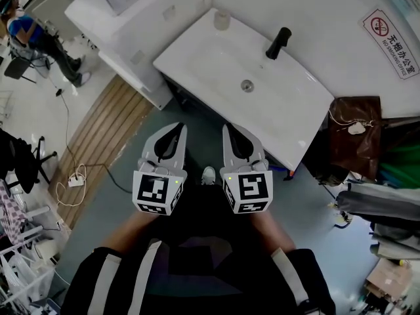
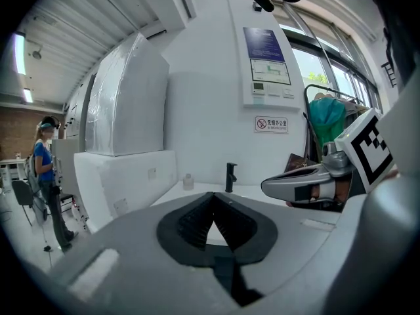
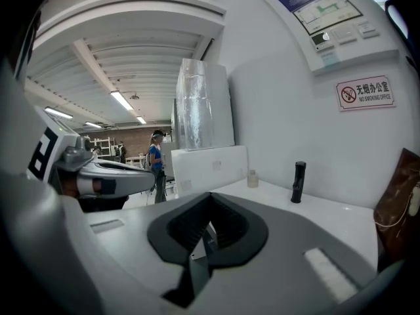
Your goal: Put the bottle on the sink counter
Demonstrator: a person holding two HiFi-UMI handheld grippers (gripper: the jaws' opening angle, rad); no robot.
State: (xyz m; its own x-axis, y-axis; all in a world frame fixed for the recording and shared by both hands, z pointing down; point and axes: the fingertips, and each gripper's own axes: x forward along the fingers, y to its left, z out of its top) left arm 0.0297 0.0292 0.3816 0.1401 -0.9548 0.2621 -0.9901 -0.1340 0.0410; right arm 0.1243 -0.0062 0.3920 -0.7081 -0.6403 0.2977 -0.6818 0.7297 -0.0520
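A small clear bottle (image 1: 222, 20) stands at the far corner of the white sink counter (image 1: 197, 54), left of the black faucet (image 1: 277, 42). It also shows in the left gripper view as the bottle (image 2: 188, 182) and in the right gripper view as the bottle (image 3: 252, 178). My left gripper (image 1: 178, 130) and right gripper (image 1: 229, 131) hang side by side in front of the counter's near edge, well short of the bottle. Both are shut and hold nothing. In its own view the left gripper (image 2: 211, 197) has its tips touching, and so does the right gripper (image 3: 210, 199).
A tall white cabinet (image 1: 125, 25) adjoins the counter on the left. A brown bag (image 1: 354, 136) and piled clothes sit to the right. A wooden mat (image 1: 98, 136) and a power strip (image 1: 75, 181) lie on the floor at left. A person in blue (image 1: 26, 31) stands far left.
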